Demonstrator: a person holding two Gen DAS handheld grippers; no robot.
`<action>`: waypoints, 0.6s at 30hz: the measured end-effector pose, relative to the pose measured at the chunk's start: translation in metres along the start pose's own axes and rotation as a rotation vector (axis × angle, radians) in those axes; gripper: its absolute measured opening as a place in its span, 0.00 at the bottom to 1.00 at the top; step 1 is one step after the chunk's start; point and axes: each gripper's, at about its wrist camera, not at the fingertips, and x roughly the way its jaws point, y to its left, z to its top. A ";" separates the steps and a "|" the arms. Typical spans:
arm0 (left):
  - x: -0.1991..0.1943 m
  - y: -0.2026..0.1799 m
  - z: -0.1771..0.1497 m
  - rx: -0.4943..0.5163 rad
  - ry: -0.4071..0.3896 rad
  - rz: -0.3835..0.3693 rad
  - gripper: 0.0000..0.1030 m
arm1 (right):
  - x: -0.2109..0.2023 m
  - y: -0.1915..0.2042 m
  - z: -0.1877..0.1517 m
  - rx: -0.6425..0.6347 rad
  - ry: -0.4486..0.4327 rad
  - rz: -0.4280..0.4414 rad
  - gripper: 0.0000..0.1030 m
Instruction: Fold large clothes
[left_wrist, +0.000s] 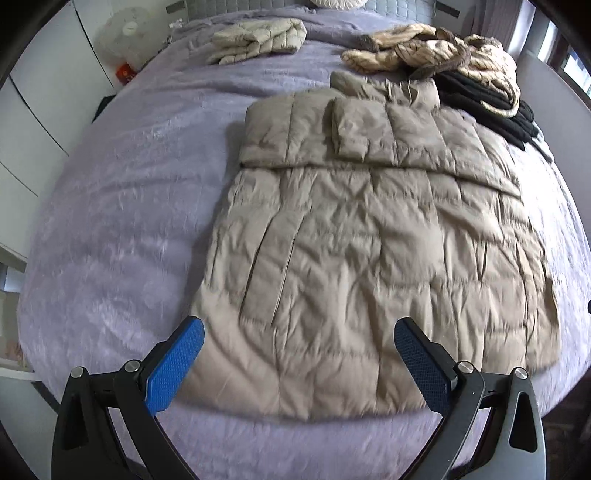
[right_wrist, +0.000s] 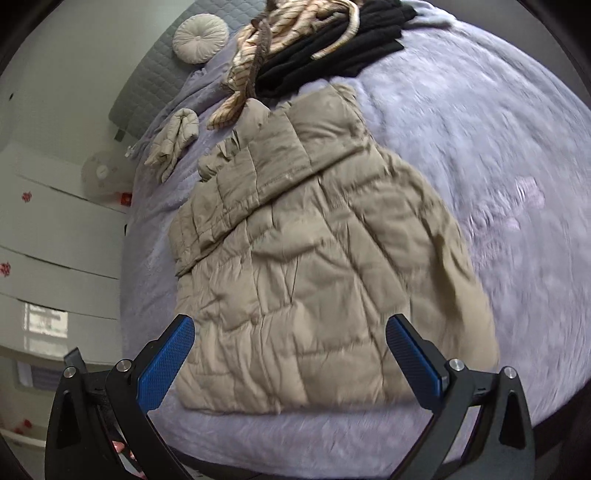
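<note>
Lavender bedspread (left_wrist: 110, 206) bears jacket (left_wrist: 354, 258) ahead of both open tongs.

The left gripper (left_wrist: 299, 330) hangs with its jaws spread wide, the blue pads (left_wrist: 173, 363) angled outward and nothing between them. The right gripper (right_wrist: 290, 328) shows the same pose — jaws wide apart, blue pads (right_wrist: 164, 363) clear of any contact. Both point forward and downward — the right seemingly rolled a little sideways, though fisheye distortion makes that uncertain.
</note>
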 end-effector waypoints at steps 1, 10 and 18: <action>0.000 0.002 -0.005 0.001 0.009 -0.004 1.00 | -0.002 -0.001 -0.006 0.016 0.004 -0.002 1.00; 0.004 0.053 -0.053 -0.089 0.088 -0.061 1.00 | 0.001 -0.019 -0.046 0.141 0.067 -0.024 1.00; 0.030 0.094 -0.089 -0.232 0.205 -0.150 1.00 | 0.016 -0.050 -0.073 0.279 0.138 -0.034 1.00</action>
